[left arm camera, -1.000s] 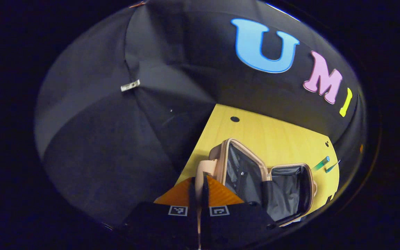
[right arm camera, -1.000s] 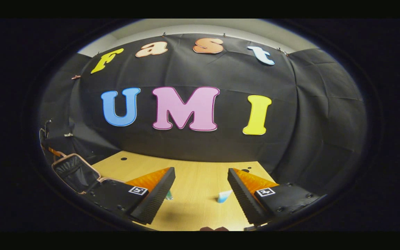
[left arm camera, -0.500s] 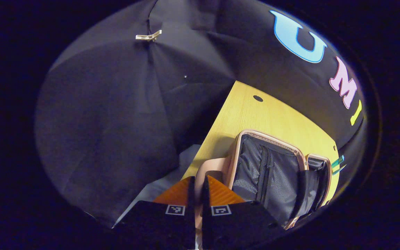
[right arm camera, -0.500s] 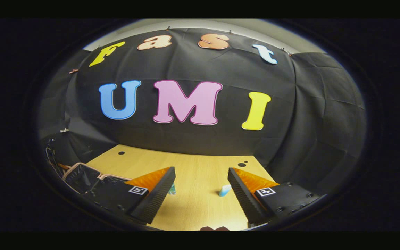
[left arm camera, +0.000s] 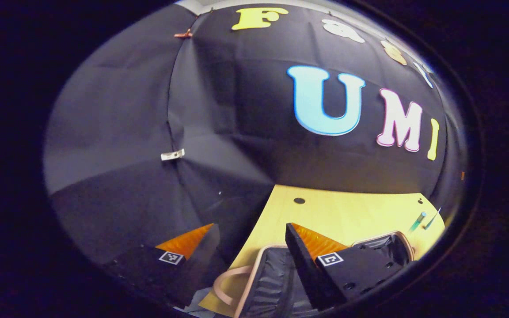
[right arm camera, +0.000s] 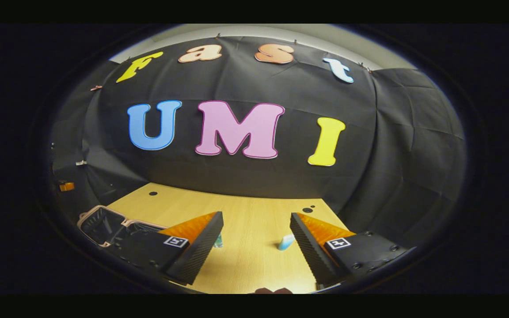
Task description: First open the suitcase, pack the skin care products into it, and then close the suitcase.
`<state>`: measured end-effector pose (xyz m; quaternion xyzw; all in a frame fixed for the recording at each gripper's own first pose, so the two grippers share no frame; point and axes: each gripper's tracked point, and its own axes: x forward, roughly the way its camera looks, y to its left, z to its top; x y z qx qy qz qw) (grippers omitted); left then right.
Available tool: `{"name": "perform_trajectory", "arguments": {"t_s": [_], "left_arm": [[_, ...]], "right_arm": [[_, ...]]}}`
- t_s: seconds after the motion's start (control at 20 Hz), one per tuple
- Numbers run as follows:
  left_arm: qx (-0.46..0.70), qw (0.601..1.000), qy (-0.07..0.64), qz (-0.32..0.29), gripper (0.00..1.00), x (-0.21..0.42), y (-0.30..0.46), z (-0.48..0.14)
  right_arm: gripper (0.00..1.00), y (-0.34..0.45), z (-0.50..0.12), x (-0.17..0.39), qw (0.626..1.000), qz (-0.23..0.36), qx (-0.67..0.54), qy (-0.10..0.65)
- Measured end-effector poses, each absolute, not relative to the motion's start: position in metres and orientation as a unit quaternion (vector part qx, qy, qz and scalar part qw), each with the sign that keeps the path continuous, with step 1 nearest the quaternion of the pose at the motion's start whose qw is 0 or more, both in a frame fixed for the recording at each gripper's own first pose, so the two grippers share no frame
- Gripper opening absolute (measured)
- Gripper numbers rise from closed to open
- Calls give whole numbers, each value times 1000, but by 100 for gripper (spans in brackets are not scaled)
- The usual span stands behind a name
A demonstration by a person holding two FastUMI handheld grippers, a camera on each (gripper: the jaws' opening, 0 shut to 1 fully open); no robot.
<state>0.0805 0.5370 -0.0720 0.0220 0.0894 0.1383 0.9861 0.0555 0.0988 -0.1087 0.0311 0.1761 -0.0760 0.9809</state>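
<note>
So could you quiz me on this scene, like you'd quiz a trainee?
1. True or false: the suitcase lies open on the wooden table.
2. Multiple choice: the light blue skin care tube in the right gripper view is (A) inside the suitcase, (B) lying on the table ahead of the right claw, (C) pinched in the right claw.
3. Fill in: the left claw has its fingers spread ____ and is holding nothing.

Key: 1 true. 2 B. 3 apart (open).
</note>
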Motion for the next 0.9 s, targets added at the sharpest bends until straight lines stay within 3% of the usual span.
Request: {"name": "perform_trajectory", "arguments": {"t_s": [0.05,0.1,0.4,0.55,0.65,0.9], "left_arm": [[26,990,64,125,94,86,508,-55],[26,992,44,114,94,87,482,-40],[17,998,-51,38,96,95,335,20],[-28,999,-41,-1,96,101,270,9],[-61,998,-20,-14,96,107,242,-2],[-27,999,-5,-28,96,124,179,-13]], "right_arm": [[92,98,-109,56,981,-75,33,175],[96,99,-113,55,981,-72,35,178],[97,86,-119,48,983,-66,35,170],[100,82,-123,48,982,-58,52,171],[97,75,-123,49,983,-52,40,170],[96,52,-133,51,986,-36,14,161]]}}
